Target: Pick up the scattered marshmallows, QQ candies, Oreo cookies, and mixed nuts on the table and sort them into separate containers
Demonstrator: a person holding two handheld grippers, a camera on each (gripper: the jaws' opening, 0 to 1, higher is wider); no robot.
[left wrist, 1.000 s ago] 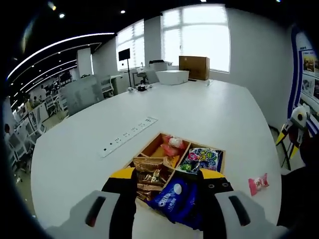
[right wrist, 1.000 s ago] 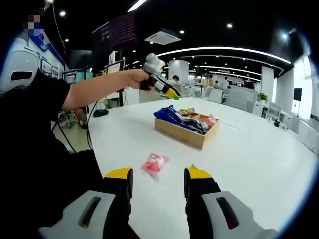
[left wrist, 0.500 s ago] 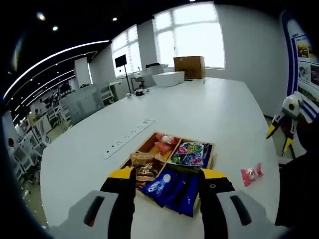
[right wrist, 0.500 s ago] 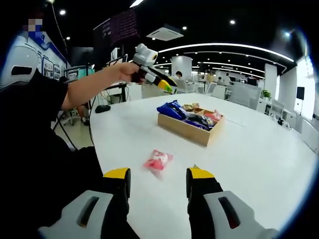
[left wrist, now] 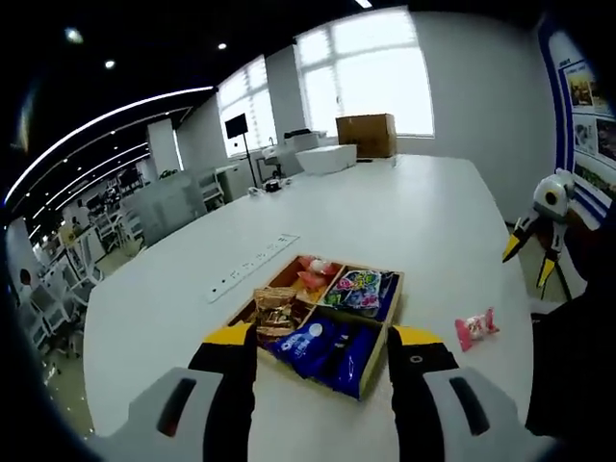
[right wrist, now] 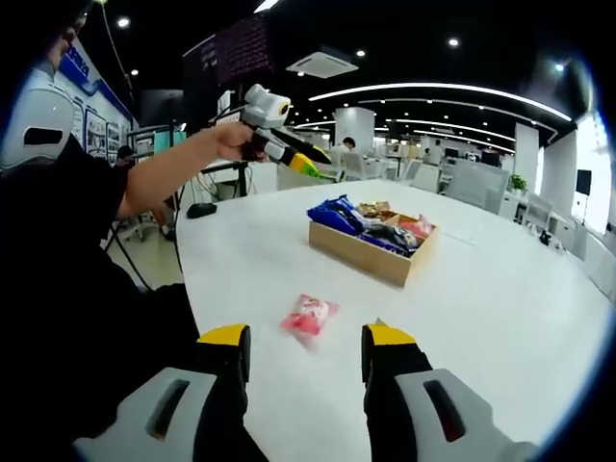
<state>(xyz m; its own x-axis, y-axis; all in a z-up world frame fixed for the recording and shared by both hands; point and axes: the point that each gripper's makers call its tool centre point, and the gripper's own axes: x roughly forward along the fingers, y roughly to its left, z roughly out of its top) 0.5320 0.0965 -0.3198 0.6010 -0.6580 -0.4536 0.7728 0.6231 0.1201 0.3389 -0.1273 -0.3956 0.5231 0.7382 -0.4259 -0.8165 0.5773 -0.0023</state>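
A wooden divided tray (left wrist: pixel 382 325) sits on the white table just beyond my open, empty left gripper (left wrist: pixel 323 341). It holds blue Oreo packs (left wrist: pixel 322 346), brown nut packets (left wrist: pixel 274 306), colourful QQ candy bags (left wrist: pixel 358 289) and pink marshmallow packets (left wrist: pixel 313 277). One pink marshmallow packet (left wrist: pixel 474 327) lies loose on the table right of the tray. In the right gripper view that packet (right wrist: pixel 308 316) lies just ahead of my open, empty right gripper (right wrist: pixel 306 337), between its jaw lines. The tray (right wrist: pixel 361 255) stands farther back, and the left gripper (right wrist: pixel 310 166) is held in the air left of it.
A long power strip (left wrist: pixel 252 266) is set into the table left of the tray. A cardboard box (left wrist: pixel 366 135) and a white box (left wrist: pixel 327 158) stand at the far end. The right gripper (left wrist: pixel 527 263) hangs at the table's right edge. The person's dark sleeve (right wrist: pixel 67 250) is on the left.
The left gripper has drawn back and up from the tray, which looks smaller and farther now. The right gripper has stayed over the loose pink packet, almost still.
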